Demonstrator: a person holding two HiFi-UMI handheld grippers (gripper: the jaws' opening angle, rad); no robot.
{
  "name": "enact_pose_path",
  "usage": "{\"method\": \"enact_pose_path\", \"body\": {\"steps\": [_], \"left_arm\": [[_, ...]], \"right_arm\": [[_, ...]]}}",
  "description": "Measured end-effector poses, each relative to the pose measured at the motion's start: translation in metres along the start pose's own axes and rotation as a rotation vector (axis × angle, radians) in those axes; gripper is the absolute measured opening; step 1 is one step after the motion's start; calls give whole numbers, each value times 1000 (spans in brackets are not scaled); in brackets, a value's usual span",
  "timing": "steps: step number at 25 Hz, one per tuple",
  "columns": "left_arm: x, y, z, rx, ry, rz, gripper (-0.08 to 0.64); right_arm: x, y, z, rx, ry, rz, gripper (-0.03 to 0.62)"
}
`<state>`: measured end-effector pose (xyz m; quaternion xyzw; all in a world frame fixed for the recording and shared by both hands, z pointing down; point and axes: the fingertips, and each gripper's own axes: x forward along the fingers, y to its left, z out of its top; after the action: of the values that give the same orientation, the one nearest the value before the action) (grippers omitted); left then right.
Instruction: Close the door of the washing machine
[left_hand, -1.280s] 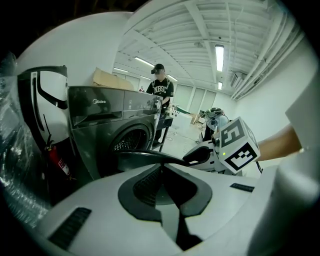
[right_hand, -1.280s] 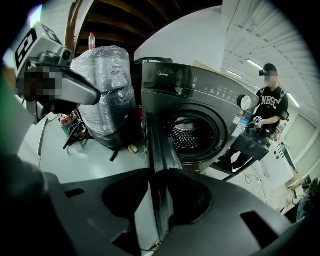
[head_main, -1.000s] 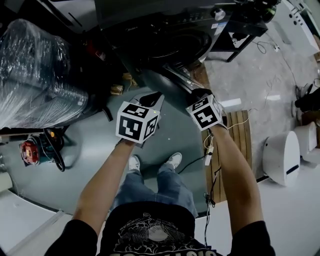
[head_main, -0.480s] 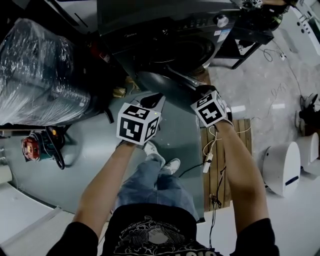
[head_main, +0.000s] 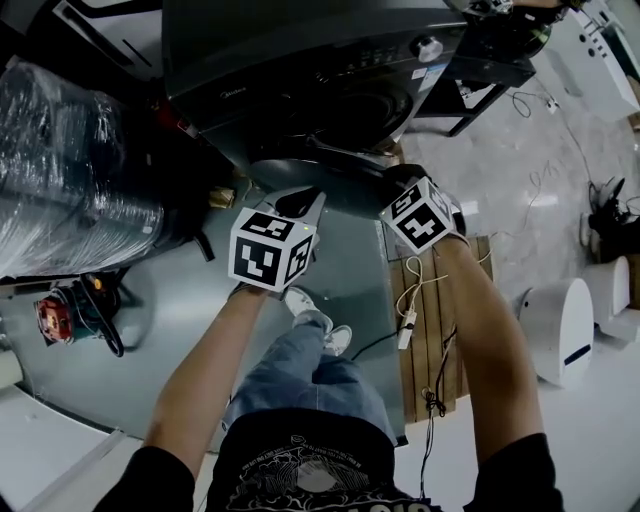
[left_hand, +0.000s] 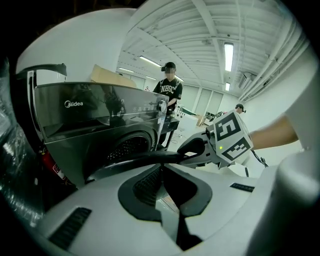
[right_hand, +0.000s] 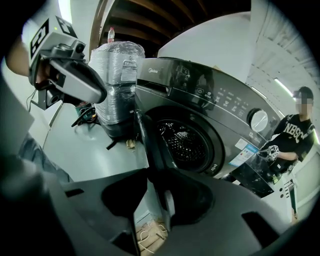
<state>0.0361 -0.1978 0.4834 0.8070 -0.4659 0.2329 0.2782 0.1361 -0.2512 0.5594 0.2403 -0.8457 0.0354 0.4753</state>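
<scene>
A dark grey front-loading washing machine (head_main: 330, 60) stands ahead with its drum (right_hand: 187, 142) showing. Its round door (head_main: 320, 185) hangs partly open, edge-on to me. My left gripper (head_main: 305, 200) is shut, and its tips rest against the door's rim (left_hand: 140, 159). My right gripper (head_main: 400, 185) is at the door's right side. In the right gripper view the door's edge (right_hand: 147, 140) runs in between the jaws, which are opening, and the floor shows in the gap beside it. The left gripper view shows the right gripper (left_hand: 200, 147) at the rim.
A plastic-wrapped bundle (head_main: 70, 170) stands left of the machine. A wooden pallet (head_main: 430, 320) with a cable lies on the floor at my right. A black stand (head_main: 480, 70) is right of the machine, with a person (right_hand: 295, 135) at it. A white round appliance (head_main: 560, 320) sits far right.
Both grippers have moved forward toward the machine with the door, which has swung closer to the drum opening. My feet have stepped forward.
</scene>
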Motion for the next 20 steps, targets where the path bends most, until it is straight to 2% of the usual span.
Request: {"method": "enact_pose_path", "body": {"steps": [4,11,20], "left_arm": [[11,10,9,1,4,-8,37],[26,27,21,6,3,-32,37],[38,38,35,9,3,-17,37]], "right_arm": [[6,-15,5,-21,-21,5,149],[20,-33,12,-62,7,3,163],[33,-60,24,-127,9,12,176]]}}
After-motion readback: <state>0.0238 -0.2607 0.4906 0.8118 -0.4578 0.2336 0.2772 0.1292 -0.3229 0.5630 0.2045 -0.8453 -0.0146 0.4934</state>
